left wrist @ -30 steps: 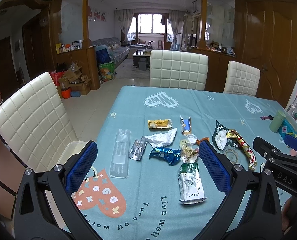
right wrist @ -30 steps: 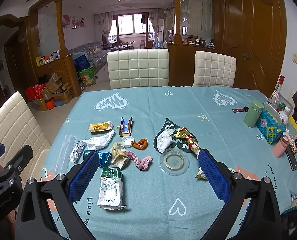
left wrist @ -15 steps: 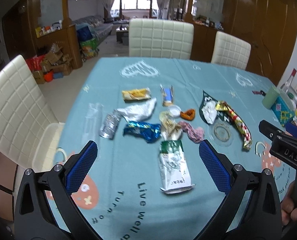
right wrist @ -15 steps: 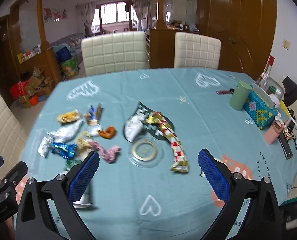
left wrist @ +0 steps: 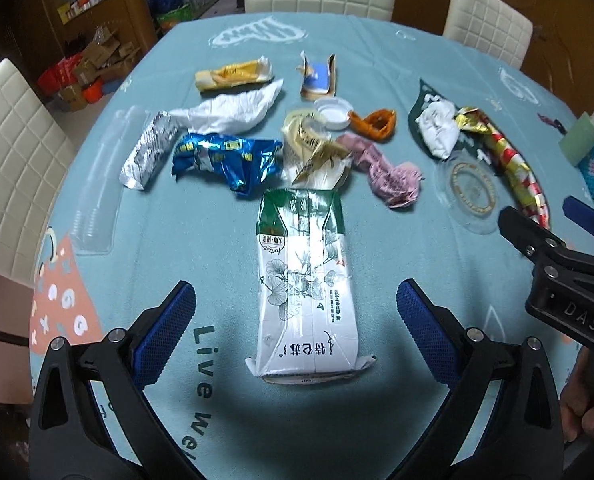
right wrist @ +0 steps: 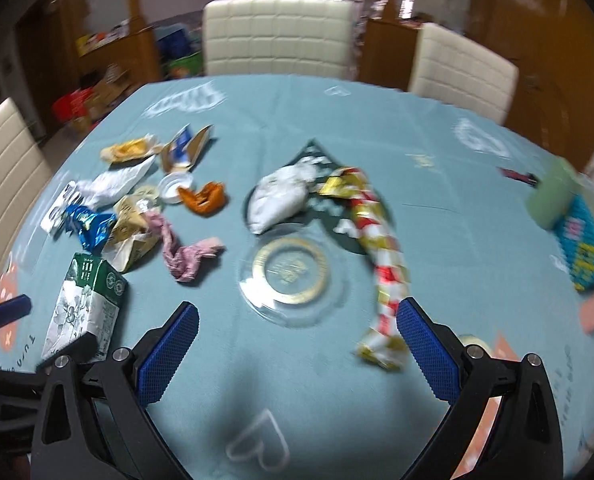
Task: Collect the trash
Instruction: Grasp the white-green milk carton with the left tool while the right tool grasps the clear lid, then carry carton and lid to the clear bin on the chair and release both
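left gripper [left wrist: 296, 332] low over the teal tablecloth [left wrist: 201, 240], fingers spread wide apart, nothing between the pads but air. white-and-green carton [left wrist: 305, 292] lying flat dead ahead, lined up in the gap between the blue pads, not touched. beyond its far end a heap of trash: blue foil wrapper [left wrist: 229, 158], silver wrapper [left wrist: 149, 154], crumpled white bag [left wrist: 233, 110], yellow packet [left wrist: 235, 76], pink wrapper [left wrist: 389, 172], orange scrap [left wrist: 375, 124], white cap [left wrist: 332, 112].

right gripper [right wrist: 296, 354] also wide open, empty, hovering above bare cloth. clear glass dish [right wrist: 291, 278] with a gold ring just ahead of the pads, red-and-gold wrapper [right wrist: 379, 256] trailing down close to the right pad, white wad [right wrist: 279, 200] past the dish. carton off to the left in this view, near the left gripper's arm. picture blurred here, small detail lost.
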Action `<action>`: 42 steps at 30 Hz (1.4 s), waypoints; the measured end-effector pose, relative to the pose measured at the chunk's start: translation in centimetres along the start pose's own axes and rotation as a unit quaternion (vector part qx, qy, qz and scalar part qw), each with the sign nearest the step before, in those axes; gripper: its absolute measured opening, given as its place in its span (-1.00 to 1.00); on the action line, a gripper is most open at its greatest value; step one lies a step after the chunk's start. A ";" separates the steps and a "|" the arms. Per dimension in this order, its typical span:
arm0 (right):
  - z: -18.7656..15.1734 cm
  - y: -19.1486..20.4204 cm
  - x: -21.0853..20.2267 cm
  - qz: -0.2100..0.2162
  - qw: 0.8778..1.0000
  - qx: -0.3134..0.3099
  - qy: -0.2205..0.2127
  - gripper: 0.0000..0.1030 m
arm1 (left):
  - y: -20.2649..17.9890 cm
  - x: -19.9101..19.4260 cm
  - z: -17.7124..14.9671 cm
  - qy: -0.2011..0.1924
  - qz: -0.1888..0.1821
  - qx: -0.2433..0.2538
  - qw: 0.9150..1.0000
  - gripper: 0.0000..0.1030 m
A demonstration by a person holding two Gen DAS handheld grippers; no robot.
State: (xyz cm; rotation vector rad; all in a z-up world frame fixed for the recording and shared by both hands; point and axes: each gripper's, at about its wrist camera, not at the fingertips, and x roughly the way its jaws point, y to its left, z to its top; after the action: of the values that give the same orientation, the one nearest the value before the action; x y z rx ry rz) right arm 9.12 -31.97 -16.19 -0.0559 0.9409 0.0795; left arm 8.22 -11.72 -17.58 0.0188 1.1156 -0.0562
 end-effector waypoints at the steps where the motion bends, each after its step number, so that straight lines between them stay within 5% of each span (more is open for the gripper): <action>1: 0.2 0.1 0.6 0.005 1.000 -0.004 0.002 0.88 | 0.0 0.3 0.0 0.004 0.001 -0.002 1.000 0.84; 12: 1.6 -1.5 7.1 0.019 0.999 -0.008 0.047 0.88 | 0.4 4.1 1.3 0.041 0.015 -0.028 0.999 0.43; 16: 1.6 -1.3 8.0 0.029 0.998 -0.012 0.054 0.88 | 0.3 4.2 2.0 0.030 0.026 -0.028 0.999 0.10; 20: 1.1 -0.9 7.8 0.041 0.998 -0.011 0.049 0.84 | 0.2 4.5 2.9 0.025 0.027 -0.029 0.999 0.08; 22: 0.9 -0.7 7.4 0.046 0.998 -0.016 0.043 0.65 | 0.1 4.5 3.1 0.024 0.025 -0.029 0.999 0.08; 35: -0.1 1.7 3.5 0.075 0.996 -0.031 0.036 0.64 | 0.6 1.6 2.0 0.000 0.008 -0.028 1.000 0.07; 42: -0.4 6.2 1.1 0.086 0.994 -0.059 0.024 0.64 | 4.3 -1.0 0.9 -0.026 0.021 -0.042 0.999 0.07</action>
State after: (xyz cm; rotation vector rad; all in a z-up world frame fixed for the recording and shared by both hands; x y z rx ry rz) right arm 8.87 -25.74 -17.46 -0.0860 0.9870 0.2950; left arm 8.84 -7.45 -16.31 -0.0332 1.0649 0.0281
